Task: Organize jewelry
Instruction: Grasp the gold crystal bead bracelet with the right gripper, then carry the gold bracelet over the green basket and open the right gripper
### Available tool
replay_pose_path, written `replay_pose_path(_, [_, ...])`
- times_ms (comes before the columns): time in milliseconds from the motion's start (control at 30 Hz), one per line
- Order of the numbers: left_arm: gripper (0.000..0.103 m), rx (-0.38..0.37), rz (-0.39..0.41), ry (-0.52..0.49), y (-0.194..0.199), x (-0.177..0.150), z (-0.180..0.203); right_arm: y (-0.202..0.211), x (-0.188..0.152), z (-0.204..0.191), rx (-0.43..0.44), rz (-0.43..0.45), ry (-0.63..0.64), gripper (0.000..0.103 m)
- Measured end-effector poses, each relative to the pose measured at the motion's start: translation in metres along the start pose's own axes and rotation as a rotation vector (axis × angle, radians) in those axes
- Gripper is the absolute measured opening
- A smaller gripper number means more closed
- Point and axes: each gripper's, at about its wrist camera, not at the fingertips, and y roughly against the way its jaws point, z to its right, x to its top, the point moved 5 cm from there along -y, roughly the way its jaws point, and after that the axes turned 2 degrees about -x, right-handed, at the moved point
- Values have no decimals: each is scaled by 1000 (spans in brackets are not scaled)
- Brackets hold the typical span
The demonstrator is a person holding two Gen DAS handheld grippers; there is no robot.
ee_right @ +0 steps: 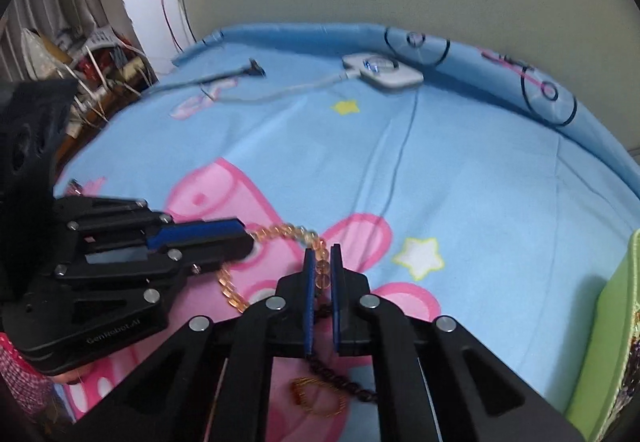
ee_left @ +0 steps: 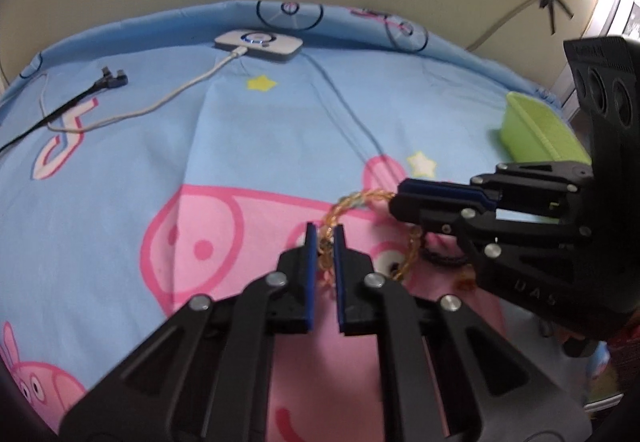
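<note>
**Both grippers pinching one amber bead bracelet above the bed sheet**

Jointly, the left gripper (ee_left: 325, 232) and the right gripper (ee_right: 322, 254) clamp the same amber bead bracelet (ee_right: 288, 232) — each pair of blue-padded jaws is closed on a different stretch of the loop. From the left wrist view, the beads (ee_left: 326, 242) sit between the narrow jaws, and the strand arcs rightward into the closed tips of the right gripper (ee_left: 400, 197). From the right wrist view, the left gripper (ee_right: 250, 238) enters from the left, its tips shut on the strand. Below the right gripper lie a dark bead bracelet (ee_right: 340, 382) and a thin golden chain (ee_right: 316, 398) on the cartoon-print sheet (ee_right: 480, 181). A green box (ee_left: 536, 129) stands to the right — well apart from the bracelet. Near the wall rests a white device (ee_left: 258, 41) with a white cable (ee_left: 160, 105); a black cable (ee_left: 80, 97) lies left of it.
</note>
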Motion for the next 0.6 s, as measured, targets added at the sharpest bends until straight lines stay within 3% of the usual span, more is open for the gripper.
replay_pose_path(300, [7, -128, 110, 6, 56, 28, 37, 78, 7, -3, 57, 165, -23, 0])
replay_pose_path(600, [7, -215, 98, -149, 39, 65, 147, 157, -25, 70, -20, 279, -139, 0])
